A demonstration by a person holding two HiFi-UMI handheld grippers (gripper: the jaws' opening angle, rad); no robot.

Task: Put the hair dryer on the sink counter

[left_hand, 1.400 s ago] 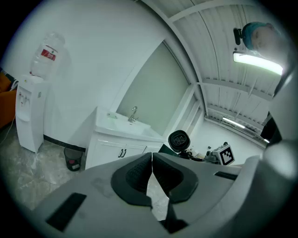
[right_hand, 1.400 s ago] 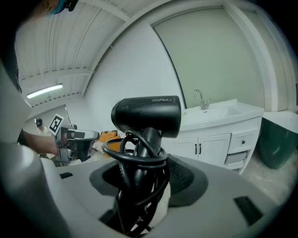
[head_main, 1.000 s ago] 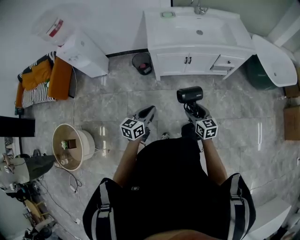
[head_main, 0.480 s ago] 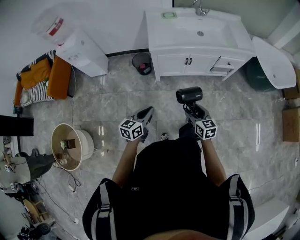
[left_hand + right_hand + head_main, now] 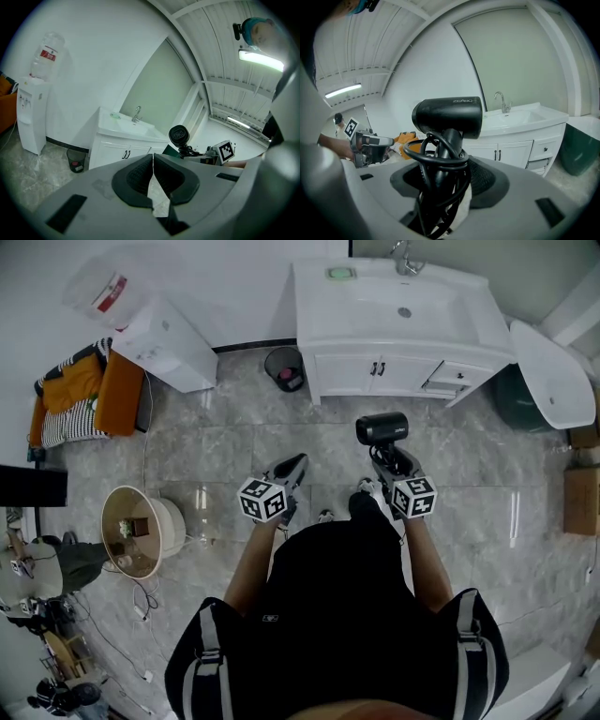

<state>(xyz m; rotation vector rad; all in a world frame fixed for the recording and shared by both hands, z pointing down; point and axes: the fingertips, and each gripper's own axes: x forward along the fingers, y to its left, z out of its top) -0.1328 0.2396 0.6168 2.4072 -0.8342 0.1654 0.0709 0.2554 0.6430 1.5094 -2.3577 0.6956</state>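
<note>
A black hair dryer (image 5: 380, 428) (image 5: 447, 117) with its cord coiled round the handle stands upright in my right gripper (image 5: 383, 457) (image 5: 443, 173), which is shut on the handle. It is held over the floor, well short of the white sink counter (image 5: 323, 298) (image 5: 553, 117) with its basin and tap (image 5: 502, 101). My left gripper (image 5: 292, 470) (image 5: 153, 161) is shut with nothing in it, level with the right one and to its left. From the left gripper view the hair dryer (image 5: 179, 136) shows beside the counter (image 5: 108, 123).
A small dark bin (image 5: 284, 367) stands at the vanity's left foot. A white water dispenser (image 5: 164, 345) is against the wall at the left, with orange and striped cloth (image 5: 80, 399) beside it. A round heater (image 5: 139, 532) sits on the floor at the left. A white oval lid (image 5: 548, 371) lies to the vanity's right.
The view has shifted slightly, the vanity a little lower and further right in the frame. Both grippers keep their positions and the hair dryer stays held.
</note>
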